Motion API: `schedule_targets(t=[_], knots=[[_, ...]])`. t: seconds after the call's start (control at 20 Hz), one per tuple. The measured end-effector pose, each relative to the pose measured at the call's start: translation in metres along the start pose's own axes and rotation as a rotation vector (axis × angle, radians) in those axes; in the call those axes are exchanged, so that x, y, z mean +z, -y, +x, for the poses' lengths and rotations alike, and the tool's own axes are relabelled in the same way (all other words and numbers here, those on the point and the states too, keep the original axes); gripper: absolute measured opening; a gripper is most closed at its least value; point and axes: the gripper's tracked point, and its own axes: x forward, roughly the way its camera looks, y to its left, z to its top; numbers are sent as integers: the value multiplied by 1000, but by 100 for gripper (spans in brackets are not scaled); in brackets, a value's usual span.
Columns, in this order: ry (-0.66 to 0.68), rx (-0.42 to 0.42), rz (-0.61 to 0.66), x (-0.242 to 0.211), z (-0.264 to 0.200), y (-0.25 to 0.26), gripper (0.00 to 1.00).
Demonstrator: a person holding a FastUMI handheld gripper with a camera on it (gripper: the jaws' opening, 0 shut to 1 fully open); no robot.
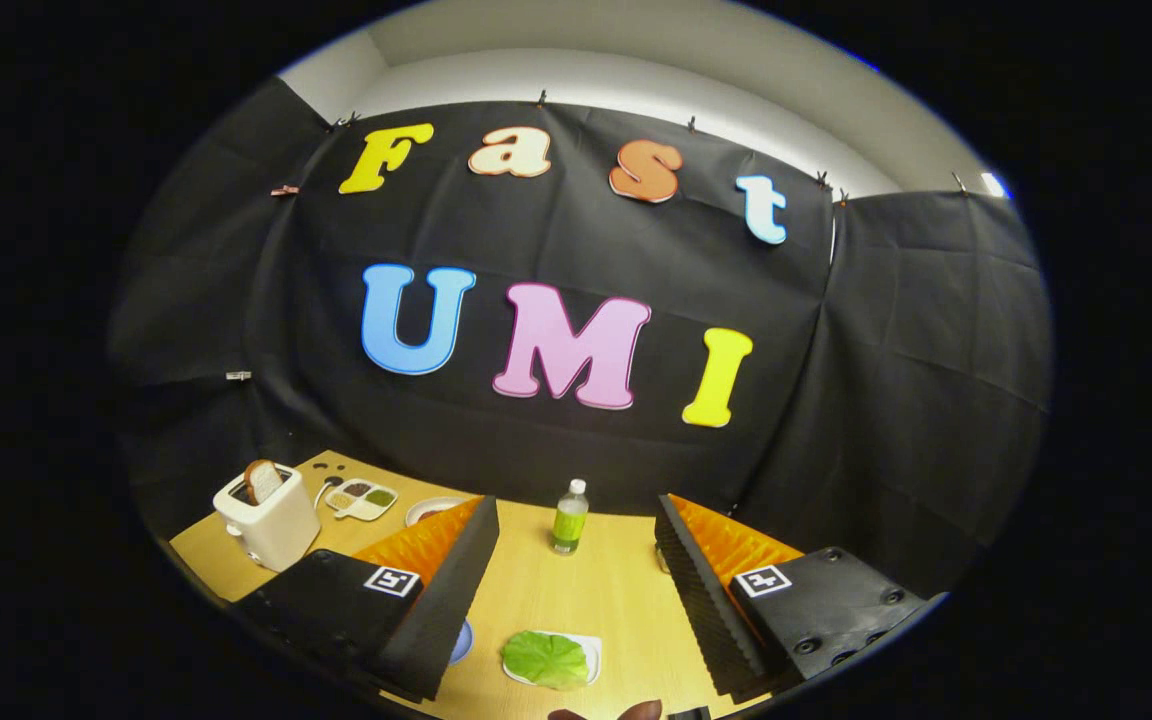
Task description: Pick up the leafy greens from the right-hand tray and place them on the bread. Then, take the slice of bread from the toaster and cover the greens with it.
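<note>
My two fingers (576, 590) stand wide apart with nothing between their ridged inner faces, raised over the wooden surface (576, 600). Between them, down near their bases, one leafy green (545, 658) lies flat on a white tray (588, 655), covering most of it. Just inside my left finger a small blue round thing (463, 640) peeks out on the surface; I cannot tell what it is. At the near end of the surface, below the green, a dark reddish shape (606, 712) shows, too cut off to name. Beyond my fingertips, between them, one small bottle (569, 517) of green liquid with a white cap stands upright. Past my left fingertip sits one white plate (431, 510), partly hidden by that finger. Farther left lies one white divided dish (362, 498) with several small compartments of different fillings. Beside it stands one white toaster (266, 520), and one slice of bread (262, 481) sticks up out of its slot.
</note>
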Motion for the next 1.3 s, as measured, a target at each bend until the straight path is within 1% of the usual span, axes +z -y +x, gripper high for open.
schedule_targets(t=[0.2,0.45,0.7,0.8,0.95,1.15,1.3], knots=[[-136,81,-1,-59,18,-6,98],[-325,169,-82,-159,40,-7,96],[-503,278,-62,-243,60,-13,94],[-557,307,-58,-268,68,-12,92],[-626,348,-56,-299,81,-13,92],[-712,402,-92,-339,95,-18,92],[-754,445,-119,-359,103,-27,90]])
